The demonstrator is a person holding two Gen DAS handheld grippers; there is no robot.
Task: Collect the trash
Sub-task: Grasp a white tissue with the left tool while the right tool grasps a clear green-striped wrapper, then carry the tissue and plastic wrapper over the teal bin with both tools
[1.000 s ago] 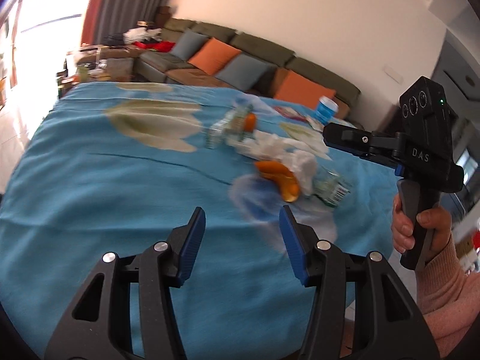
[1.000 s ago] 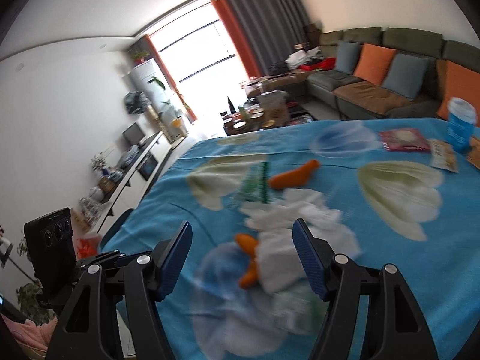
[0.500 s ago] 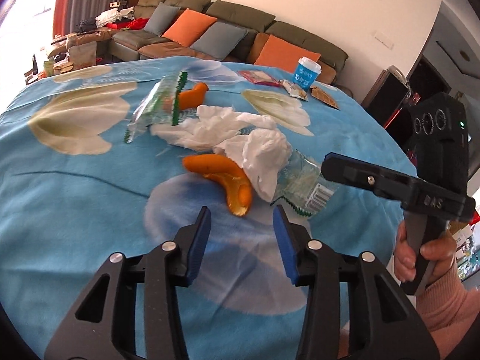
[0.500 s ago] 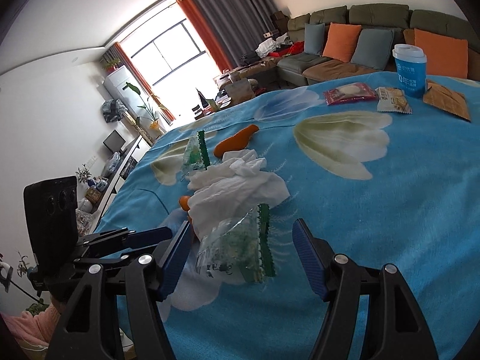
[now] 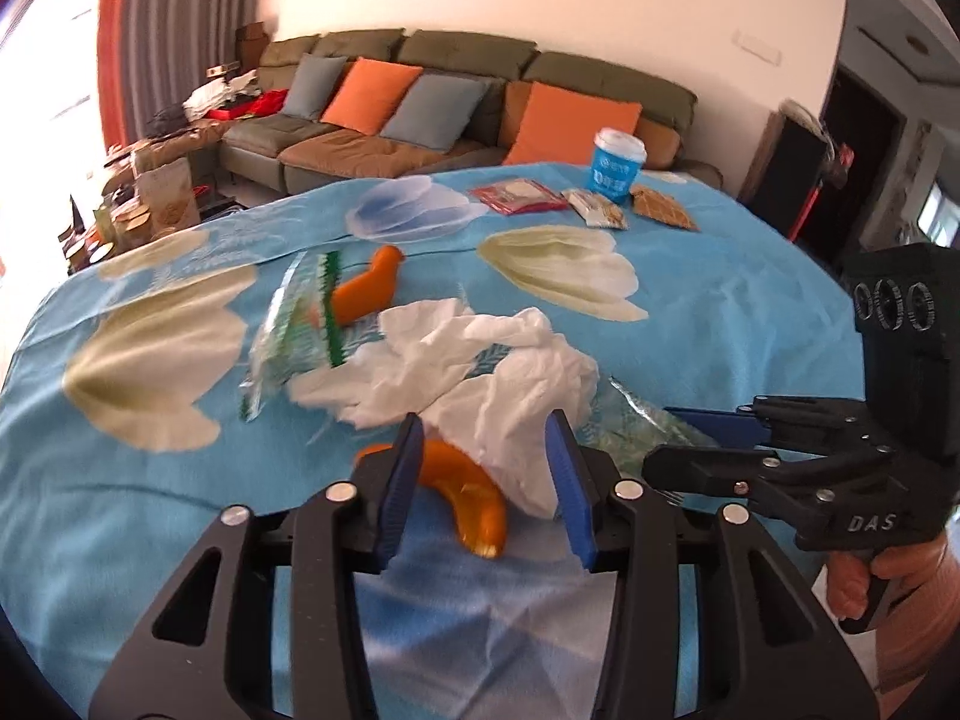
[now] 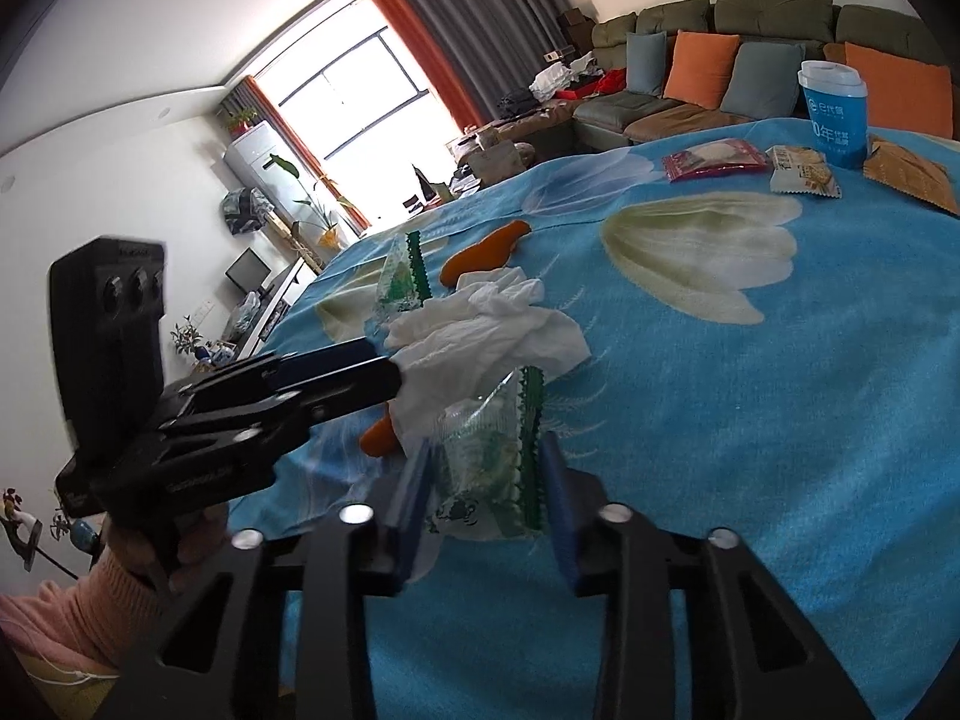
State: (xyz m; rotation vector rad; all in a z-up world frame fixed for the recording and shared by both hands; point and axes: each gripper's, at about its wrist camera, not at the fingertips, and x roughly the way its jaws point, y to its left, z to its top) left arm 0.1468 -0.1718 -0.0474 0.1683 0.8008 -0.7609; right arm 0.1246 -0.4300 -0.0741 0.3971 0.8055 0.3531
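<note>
Closing both tongs now: our left tongs (image 5: 486, 468) sit around the near end of the orange peel (image 5: 465, 495) and a flap of the white tissue (image 5: 474, 360), not pinching yet, w/ the peel's long side running away to the left. Our right tongs (image 6: 486, 483) close round the clear green-edged wrapper (image 6: 489, 462), standing up just in front, pads not pressing yet. Lots of bare blue tabletop (image 6: 780, 420) on the right; the trash sits mid-tabletop, far from edges.

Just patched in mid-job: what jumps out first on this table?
A heap of trash mid-table on the blue floral tablecloth: crumpled white tissue over orange peels and clear green-edged wrappers. The left tool is closing around peel and tissue, the right tool around a wrapper. A blue paper cup stands at the far edge.
</note>
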